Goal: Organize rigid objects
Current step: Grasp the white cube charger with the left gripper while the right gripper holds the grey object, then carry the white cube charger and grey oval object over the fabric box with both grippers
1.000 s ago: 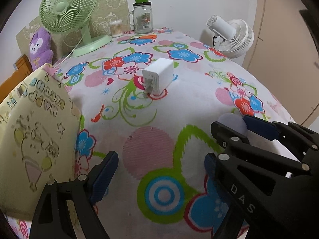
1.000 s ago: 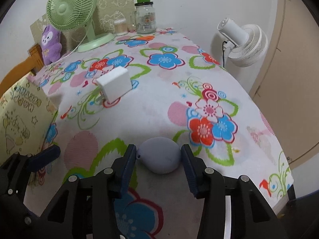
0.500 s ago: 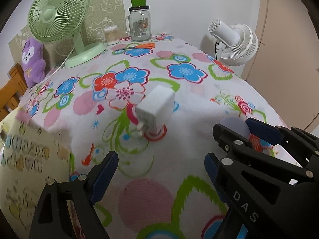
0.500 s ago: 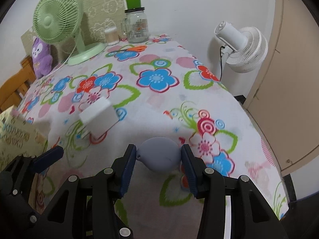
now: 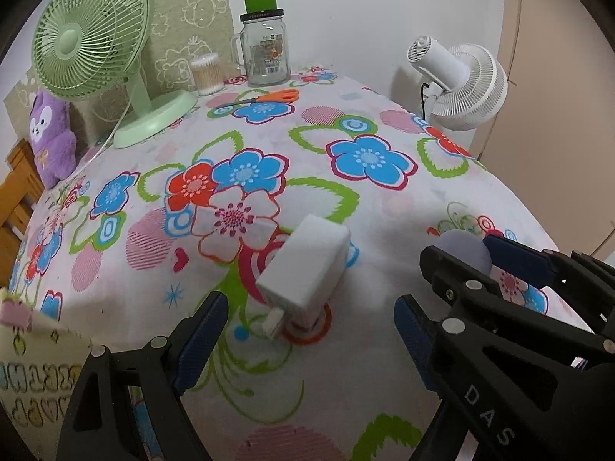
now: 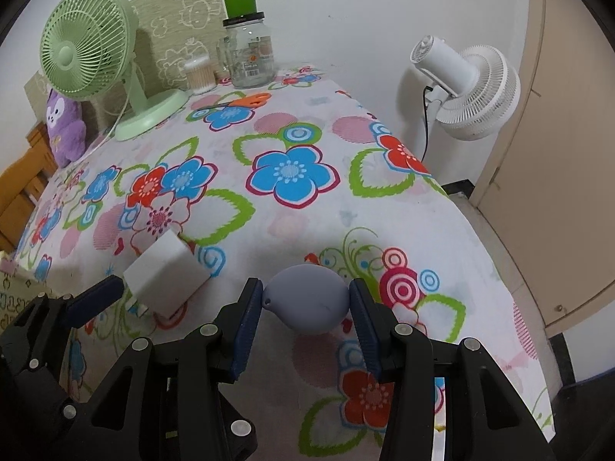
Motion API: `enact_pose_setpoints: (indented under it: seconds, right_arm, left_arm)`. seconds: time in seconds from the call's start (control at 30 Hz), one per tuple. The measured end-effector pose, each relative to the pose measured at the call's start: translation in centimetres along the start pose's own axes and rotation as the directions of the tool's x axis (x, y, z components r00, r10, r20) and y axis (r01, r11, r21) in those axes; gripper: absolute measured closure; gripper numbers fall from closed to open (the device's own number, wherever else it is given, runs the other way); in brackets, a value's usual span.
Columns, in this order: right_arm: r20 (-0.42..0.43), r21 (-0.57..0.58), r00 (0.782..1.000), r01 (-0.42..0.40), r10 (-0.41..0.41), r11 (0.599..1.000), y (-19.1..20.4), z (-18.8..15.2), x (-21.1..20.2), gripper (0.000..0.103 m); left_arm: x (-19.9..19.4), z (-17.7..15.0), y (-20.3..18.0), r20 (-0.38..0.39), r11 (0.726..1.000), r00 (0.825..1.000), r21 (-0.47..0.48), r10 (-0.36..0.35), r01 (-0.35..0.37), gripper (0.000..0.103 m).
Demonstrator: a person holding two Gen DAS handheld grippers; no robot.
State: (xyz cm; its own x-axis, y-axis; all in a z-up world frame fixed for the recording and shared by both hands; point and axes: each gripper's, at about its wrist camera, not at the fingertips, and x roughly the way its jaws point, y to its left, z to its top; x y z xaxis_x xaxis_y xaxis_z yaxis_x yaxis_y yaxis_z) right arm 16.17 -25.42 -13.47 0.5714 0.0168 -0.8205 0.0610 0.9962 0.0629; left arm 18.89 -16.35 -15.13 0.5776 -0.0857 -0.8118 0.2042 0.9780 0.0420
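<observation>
A white charger block [image 5: 307, 274] lies on the flowered tablecloth [image 5: 365, 199], prongs toward me. My left gripper [image 5: 307, 345] is open, its blue pads either side of the block and just short of it. My right gripper [image 6: 305, 322] is shut on a grey egg-shaped object [image 6: 307, 299] and holds it above the cloth. The grey object [image 5: 465, 247] and the right gripper's fingers [image 5: 515, 257] also show in the left wrist view. The charger [image 6: 165, 278] and a left finger [image 6: 96, 299] show in the right wrist view.
At the back stand a green fan [image 5: 92, 38], a glass jar with a green cap [image 5: 265, 50], a cotton swab tub [image 5: 207, 75] and orange scissors [image 5: 269, 98]. A purple plush [image 5: 52, 138] sits far left. A white fan [image 5: 461, 80] stands beyond the right edge. A yellow patterned box [image 5: 34, 368] is near left.
Both grippers moved forward over the table. The charger is now close between the left pads. The yellow box has slid out to the lower left. The right gripper still holds the grey object.
</observation>
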Motion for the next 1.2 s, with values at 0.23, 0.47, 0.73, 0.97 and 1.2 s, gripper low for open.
enact_pose_setpoints:
  seconds: [0.23, 0.47, 0.73, 0.97, 1.2]
  right_arm:
    - [-0.01, 0.008, 1.0, 0.005, -0.005, 1.0, -0.2, 0.5, 0.8, 0.053]
    - [-0.008, 0.021, 1.0, 0.011, -0.011, 1.0, -0.5, 0.9, 1.1, 0.053]
    - [-0.01, 0.03, 1.0, 0.011, -0.011, 0.999, -0.5, 0.9, 0.8, 0.053]
    - [-0.004, 0.035, 1.0, -0.005, 0.005, 0.999, -0.3, 0.2, -0.3, 0.053]
    - [0.014, 0.033, 1.0, -0.009, 0.009, 0.999, 0.0, -0.6, -1.9, 0.053]
  left_arm:
    - [1.2, 0.7, 0.1, -0.011, 1.0, 1.0, 0.004, 0.001, -0.001, 0.014]
    - [1.3, 1.0, 0.0, 0.001, 0.999, 0.999, -0.019, -0.043, 0.043, 0.038]
    - [0.8, 0.9, -0.1, -0.005, 0.999, 0.999, -0.012, -0.034, 0.034, 0.071]
    - [-0.4, 0.3, -0.1, 0.002, 1.0, 1.0, -0.016, -0.024, 0.024, 0.074]
    - [-1.9, -0.4, -0.1, 0.02, 1.0, 1.0, -0.023, -0.009, 0.01, 0.075]
